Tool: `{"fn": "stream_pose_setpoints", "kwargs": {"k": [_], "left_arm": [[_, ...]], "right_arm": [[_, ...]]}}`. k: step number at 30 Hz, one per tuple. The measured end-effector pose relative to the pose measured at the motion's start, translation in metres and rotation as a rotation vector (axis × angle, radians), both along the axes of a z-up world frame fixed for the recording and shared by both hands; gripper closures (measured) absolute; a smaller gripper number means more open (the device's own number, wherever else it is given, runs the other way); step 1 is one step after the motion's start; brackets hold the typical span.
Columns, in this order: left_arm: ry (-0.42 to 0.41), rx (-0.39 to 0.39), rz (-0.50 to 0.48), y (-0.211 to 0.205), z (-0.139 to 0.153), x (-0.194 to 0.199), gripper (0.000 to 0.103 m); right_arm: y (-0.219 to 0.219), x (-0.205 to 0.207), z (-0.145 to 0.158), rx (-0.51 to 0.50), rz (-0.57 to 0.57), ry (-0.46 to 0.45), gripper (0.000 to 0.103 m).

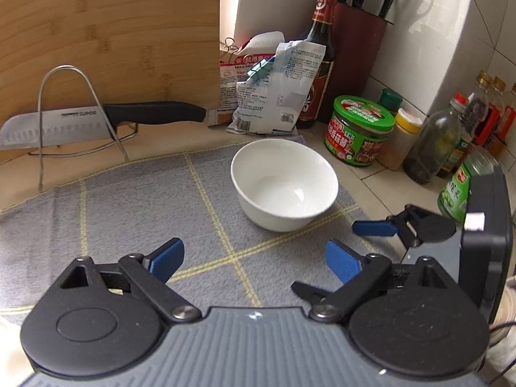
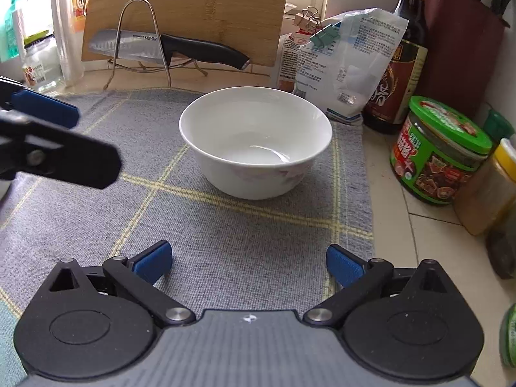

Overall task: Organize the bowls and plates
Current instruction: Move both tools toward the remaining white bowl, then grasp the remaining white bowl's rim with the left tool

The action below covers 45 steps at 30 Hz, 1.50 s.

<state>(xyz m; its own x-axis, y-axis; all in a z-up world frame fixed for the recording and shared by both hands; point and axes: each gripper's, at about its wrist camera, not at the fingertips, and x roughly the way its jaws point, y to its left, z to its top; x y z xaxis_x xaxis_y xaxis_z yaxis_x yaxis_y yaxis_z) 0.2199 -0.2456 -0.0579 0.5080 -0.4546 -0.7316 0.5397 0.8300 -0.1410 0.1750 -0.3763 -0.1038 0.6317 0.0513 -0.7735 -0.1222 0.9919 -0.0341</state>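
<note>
Standing upright and empty on the grey cloth mat [image 2: 225,245] with yellow grid lines, toward its far right corner: a white bowl [image 2: 255,140], faint pink pattern on the outer wall seen from the right wrist; lying flat on the counter [image 2: 416,235], right edge of the mat running beside pale tiles; hovering over the near part of the mat, left gripper [image 1: 254,262] with blue pads [image 1: 167,259] spread apart and gripping nothing, bowl lying ahead and well clear of the fingertips; hovering likewise, right gripper [image 2: 248,264] with jaws apart and empty, bowl straight ahead and apart from the pads; showing also at the right edge of the left-wrist view, the right gripper's blue-tipped finger beside the mat's right edge; leaning upright at the back edge of the counter, a bamboo cutting board [image 2: 193,9]; resting in front of it in a wire rack [image 2: 142,38], a kitchen knife [image 2: 167,48] with black handle, blade pointing left; crowding the far right corner behind the bowl, clipped paper bags [image 2: 348,61], a dark sauce bottle [image 2: 400,64] and a dark red knife block [image 1: 358,64]; lining the right edge of the counter, a green-lidded jar [image 2: 438,151] and further condiment bottles [image 1: 432,142], none touching the bowl.
</note>
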Motion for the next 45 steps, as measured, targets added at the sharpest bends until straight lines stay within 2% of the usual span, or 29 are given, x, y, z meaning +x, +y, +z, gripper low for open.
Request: {"fn": "stream_pose_setpoints", "kwargs": {"k": [13, 22, 35, 38, 45], "left_arm": [[0.059, -0.025, 0.024, -0.039, -0.009, 0.055, 0.009], [0.092, 0.008, 0.014, -0.06, -0.019, 0.086, 0.009], [0.094, 0.039, -0.053, -0.074, -0.025, 0.099, 0.013], [0.103, 0.04, -0.069, -0.076, -0.026, 0.102, 0.019], [0.111, 0.038, -0.096, -0.078, -0.03, 0.102, 0.019]], "right_arm": [[-0.003, 0.01, -0.003, 0.016, 0.087, -0.045, 0.0], [-0.007, 0.032, -0.003, -0.006, 0.077, -0.065, 0.0], [-0.009, 0.046, 0.008, -0.007, 0.093, -0.134, 0.0], [-0.01, 0.047, 0.012, 0.002, 0.102, -0.142, 0.002], [-0.008, 0.041, 0.015, -0.002, 0.121, -0.155, 0.008]]}}
